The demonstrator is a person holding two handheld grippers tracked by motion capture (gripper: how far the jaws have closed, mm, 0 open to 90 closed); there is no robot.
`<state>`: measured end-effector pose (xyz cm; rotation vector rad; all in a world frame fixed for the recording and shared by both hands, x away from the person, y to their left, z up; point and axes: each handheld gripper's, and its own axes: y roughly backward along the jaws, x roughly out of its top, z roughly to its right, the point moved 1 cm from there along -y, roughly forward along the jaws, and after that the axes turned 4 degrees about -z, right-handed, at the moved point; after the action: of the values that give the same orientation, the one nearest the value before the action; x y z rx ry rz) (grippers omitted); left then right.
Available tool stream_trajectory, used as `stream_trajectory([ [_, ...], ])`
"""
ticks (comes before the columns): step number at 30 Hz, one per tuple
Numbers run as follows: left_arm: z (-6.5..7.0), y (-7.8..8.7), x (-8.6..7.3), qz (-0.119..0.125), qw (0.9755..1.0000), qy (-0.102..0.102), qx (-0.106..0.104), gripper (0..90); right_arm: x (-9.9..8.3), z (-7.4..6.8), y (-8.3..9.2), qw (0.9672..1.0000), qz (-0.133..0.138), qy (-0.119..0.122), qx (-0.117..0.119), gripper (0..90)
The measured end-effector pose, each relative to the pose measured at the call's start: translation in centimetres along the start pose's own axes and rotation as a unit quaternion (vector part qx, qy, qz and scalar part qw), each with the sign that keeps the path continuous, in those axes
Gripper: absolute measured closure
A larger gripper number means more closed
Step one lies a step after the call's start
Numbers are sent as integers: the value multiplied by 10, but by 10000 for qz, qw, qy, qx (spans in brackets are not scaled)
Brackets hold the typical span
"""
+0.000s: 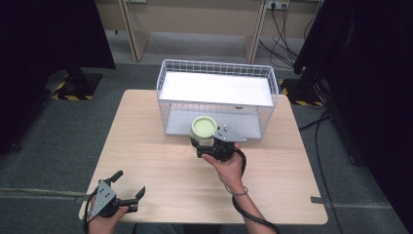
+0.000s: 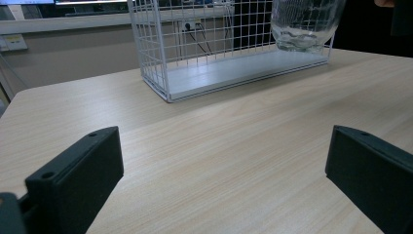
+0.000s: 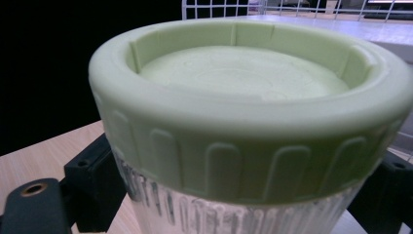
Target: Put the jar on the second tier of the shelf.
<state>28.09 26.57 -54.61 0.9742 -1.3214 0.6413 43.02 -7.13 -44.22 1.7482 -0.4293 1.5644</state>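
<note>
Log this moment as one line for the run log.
right gripper: shut on jar, held above table, at wire basket | lid: on | left gripper: open, idle near table's near-left corner

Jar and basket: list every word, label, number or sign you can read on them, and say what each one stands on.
No text can be read.
Jar: its green lid carries only moulded ribs, no lettering; the clear ribbed body bears no label.
White wire basket: no tag or print.
Right gripper, shut on the jar: no marking legible.
Yellowish sticker on the back wall, left gripper view: too blurred to read.
</note>
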Motion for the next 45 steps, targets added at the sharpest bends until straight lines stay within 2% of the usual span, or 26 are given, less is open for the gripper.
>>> stream_trajectory([
  [13,0,0,0,2,10000,-4,5,0,14,4,5,9999,127,-50,-72,114],
  [25,1,0,0,-15,10000,-10,12,0,39,10,15,9990,401,-124,-155,114],
  [45,0,0,0,-16,10000,15,11,0,72,19,26,9971,640,-56,-416,114],
])
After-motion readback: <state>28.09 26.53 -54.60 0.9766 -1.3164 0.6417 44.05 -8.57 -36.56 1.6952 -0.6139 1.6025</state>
